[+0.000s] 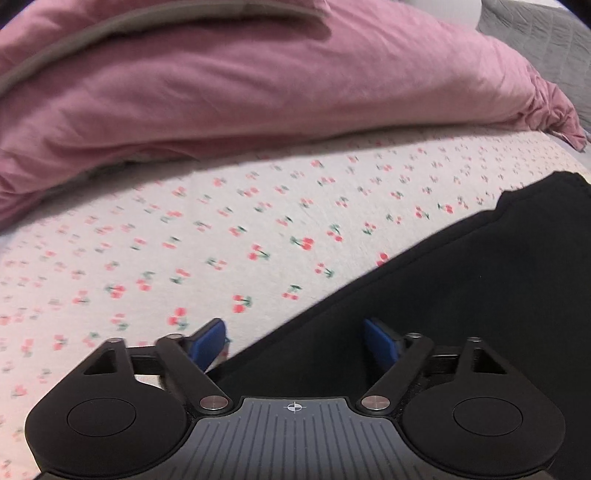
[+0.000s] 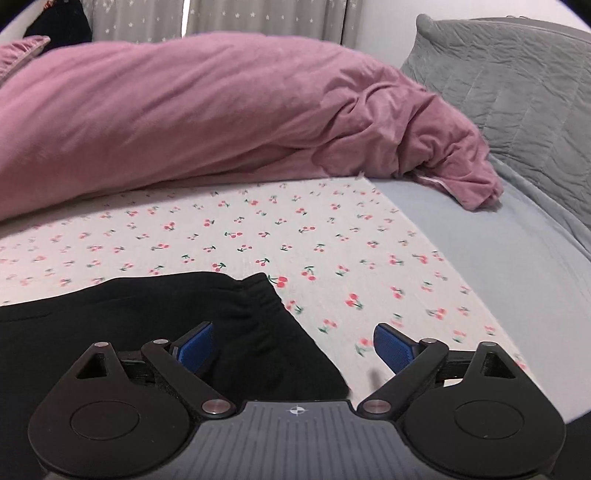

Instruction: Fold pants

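Note:
Black pants [image 1: 461,288] lie flat on a white cherry-print sheet [image 1: 221,236]. In the left wrist view they fill the right and lower middle, and their edge runs diagonally. My left gripper [image 1: 293,341] is open over that edge, empty, with blue pads [image 1: 208,341]. In the right wrist view the pants [image 2: 147,317] lie at lower left, with the gathered waistband corner [image 2: 264,295] pointing right. My right gripper [image 2: 293,347] is open and empty over that corner; its left pad is above the black cloth and its right pad [image 2: 391,349] is above the sheet [image 2: 332,236].
A bulky pink duvet [image 1: 240,85] lies along the far side of the sheet; it also shows in the right wrist view [image 2: 203,110]. A grey quilted pillow [image 2: 517,92] and pale blue sheet [image 2: 498,251] lie to the right. Star-print curtains [image 2: 258,16] hang behind.

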